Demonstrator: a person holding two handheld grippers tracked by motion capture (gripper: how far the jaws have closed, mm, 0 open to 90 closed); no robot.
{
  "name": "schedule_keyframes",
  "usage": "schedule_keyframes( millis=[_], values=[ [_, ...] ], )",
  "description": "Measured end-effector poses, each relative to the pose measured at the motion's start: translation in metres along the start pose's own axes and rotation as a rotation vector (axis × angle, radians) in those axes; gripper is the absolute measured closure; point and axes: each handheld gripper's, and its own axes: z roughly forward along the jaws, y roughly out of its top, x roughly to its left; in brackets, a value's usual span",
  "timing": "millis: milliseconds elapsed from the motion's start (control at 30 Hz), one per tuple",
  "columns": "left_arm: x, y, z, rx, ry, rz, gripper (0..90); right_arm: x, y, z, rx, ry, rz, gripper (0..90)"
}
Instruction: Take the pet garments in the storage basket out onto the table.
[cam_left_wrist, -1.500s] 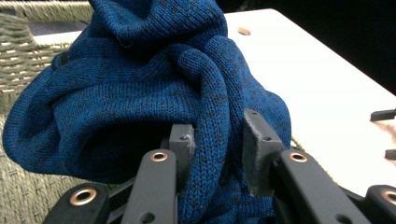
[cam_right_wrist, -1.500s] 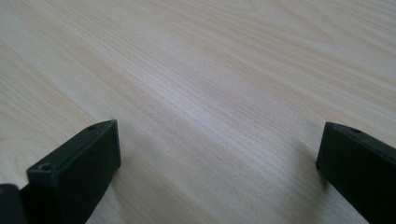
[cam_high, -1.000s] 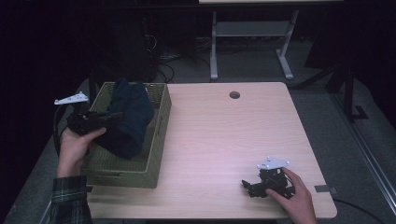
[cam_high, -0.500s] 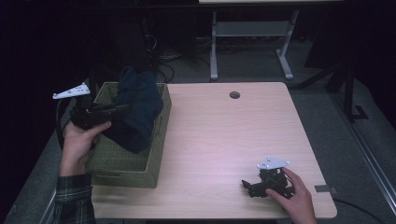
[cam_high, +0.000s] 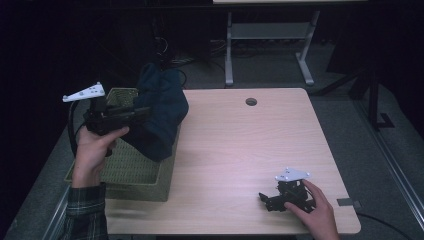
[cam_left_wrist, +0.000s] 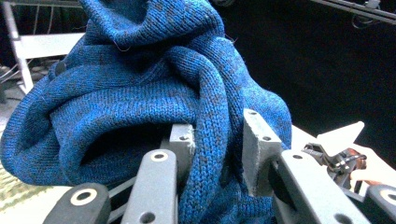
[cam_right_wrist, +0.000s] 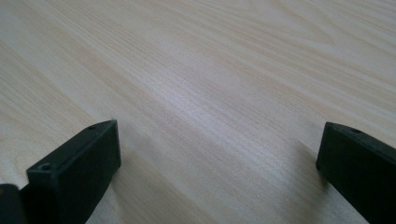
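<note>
The blue knit sweater hangs bunched at about nine o'clock on the table, lifted partly clear of the woven basket, its lower folds draping over the basket's right rim. The left gripper is clenched on it: in the left gripper view a thick rope of knit runs between the two jaws, which press it from either side, while the rest of the garment billows above and to the left. It looks soft, limp and fairly light, and it will likely sag and swing from whatever point carries it; the loose weave gives the pads good purchase, so slipping seems unlikely, though snagging on the basket's wicker edge is a fair risk. A single pinched fold carries the whole weight now, and I judge that spreading it will call for a second hold on a free edge such as a hem or cuff, well apart from the first. Across the bare wooden table, at about four o'clock, the right gripper rests on the surface in the person's hand, released: in the right gripper view its dark jaws stand wide apart with only wood grain between them.
</note>
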Motion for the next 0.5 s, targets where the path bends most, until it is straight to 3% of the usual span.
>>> schedule_keyframes(
  millis=[500],
  values=[
    [-0.027,0.01,0.039,0.014,-0.083,0.037,68.6,0.0,0.0,0.0,0.002,0.0,0.001,0.0]
  ],
)
